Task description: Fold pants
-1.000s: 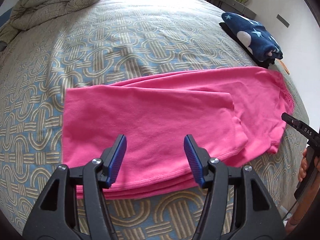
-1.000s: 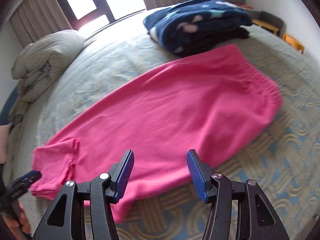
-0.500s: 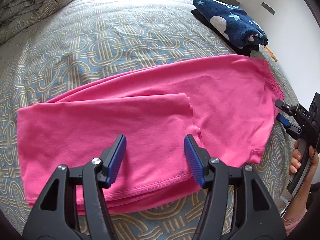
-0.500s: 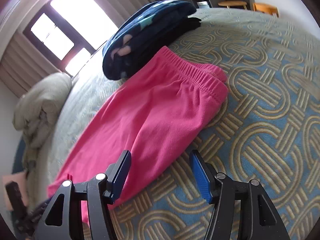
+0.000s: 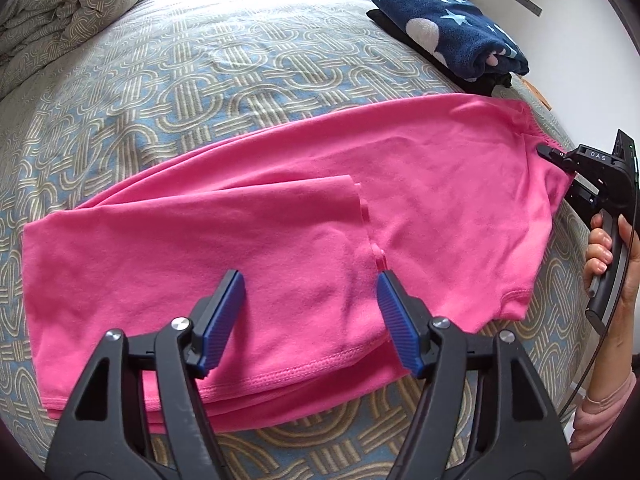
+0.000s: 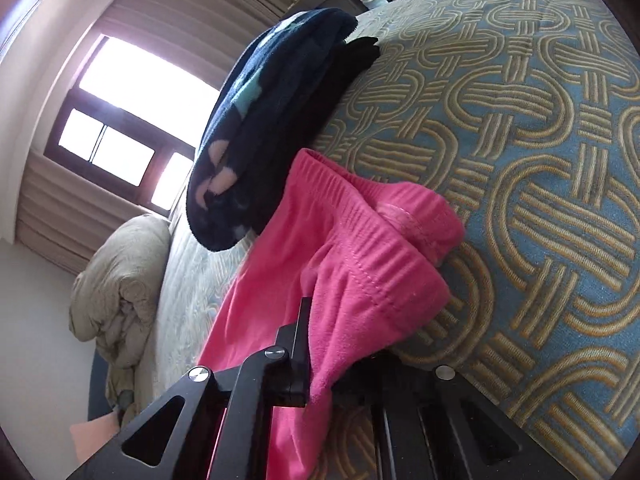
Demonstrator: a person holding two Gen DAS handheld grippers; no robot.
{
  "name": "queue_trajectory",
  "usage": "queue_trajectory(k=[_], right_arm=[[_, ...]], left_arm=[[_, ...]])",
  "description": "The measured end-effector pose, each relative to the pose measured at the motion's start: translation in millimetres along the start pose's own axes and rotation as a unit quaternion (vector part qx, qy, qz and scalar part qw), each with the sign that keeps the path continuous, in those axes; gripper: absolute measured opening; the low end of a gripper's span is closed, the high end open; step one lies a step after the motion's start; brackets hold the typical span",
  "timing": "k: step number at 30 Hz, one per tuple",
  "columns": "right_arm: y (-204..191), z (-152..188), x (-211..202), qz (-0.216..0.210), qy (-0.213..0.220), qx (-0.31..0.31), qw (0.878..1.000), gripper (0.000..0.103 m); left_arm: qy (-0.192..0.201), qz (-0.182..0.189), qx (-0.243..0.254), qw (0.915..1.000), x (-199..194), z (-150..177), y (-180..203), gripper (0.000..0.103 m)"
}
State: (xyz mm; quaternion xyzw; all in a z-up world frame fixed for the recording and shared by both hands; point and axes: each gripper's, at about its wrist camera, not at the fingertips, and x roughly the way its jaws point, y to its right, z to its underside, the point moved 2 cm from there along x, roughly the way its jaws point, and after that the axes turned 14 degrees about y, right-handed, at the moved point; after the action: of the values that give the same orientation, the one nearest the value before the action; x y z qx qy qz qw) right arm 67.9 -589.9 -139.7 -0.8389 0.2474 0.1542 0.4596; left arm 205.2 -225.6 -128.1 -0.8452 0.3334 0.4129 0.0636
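Note:
Pink pants (image 5: 304,216) lie across the patterned bed cover (image 5: 200,80), legs folded back over themselves on the left. My left gripper (image 5: 310,320) hovers over the folded leg hems near the front edge; its blue-padded jaws are opening and grip nothing, with the cloth lying below them. My right gripper (image 5: 548,152) is shut on the elastic waistband at the right end. In the right wrist view the waistband of the pants (image 6: 360,280) is bunched and pinched in the right gripper (image 6: 320,320), rolled onto its side.
A folded navy blanket with stars (image 5: 448,36) on a black garment lies just beyond the waistband. A rolled beige duvet (image 5: 68,12) sits at the far left corner. A person's hand (image 5: 600,248) holds the right gripper at the bed's right edge.
The right gripper moved to the waistband, rolled onto its side and closed on it, bunching the cloth. The left gripper shifted right along the pants and its jaws spread wider.

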Motion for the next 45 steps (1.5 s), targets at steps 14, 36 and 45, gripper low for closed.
queue_trajectory(k=[14,36,45], right_arm=[[-242.3,159.6,-55.4,-0.195,-0.031,-0.444,0.874,0.006],[-208.4,302.3,-53.5,-0.132,-0.1,-0.635,0.755,0.054],[-204.1,259.0,-68.1,-0.142,-0.091,-0.555,0.815,0.057]], left_arm=[[0.028,0.011,-0.165,0.9858,-49.7,14.9,-89.1,0.069],[0.023,0.058,-0.232,0.9707,-63.2,28.2,-118.5,0.073],[-0.016,0.085,-0.19,0.978,-35.2,20.2,-76.5,0.077]])
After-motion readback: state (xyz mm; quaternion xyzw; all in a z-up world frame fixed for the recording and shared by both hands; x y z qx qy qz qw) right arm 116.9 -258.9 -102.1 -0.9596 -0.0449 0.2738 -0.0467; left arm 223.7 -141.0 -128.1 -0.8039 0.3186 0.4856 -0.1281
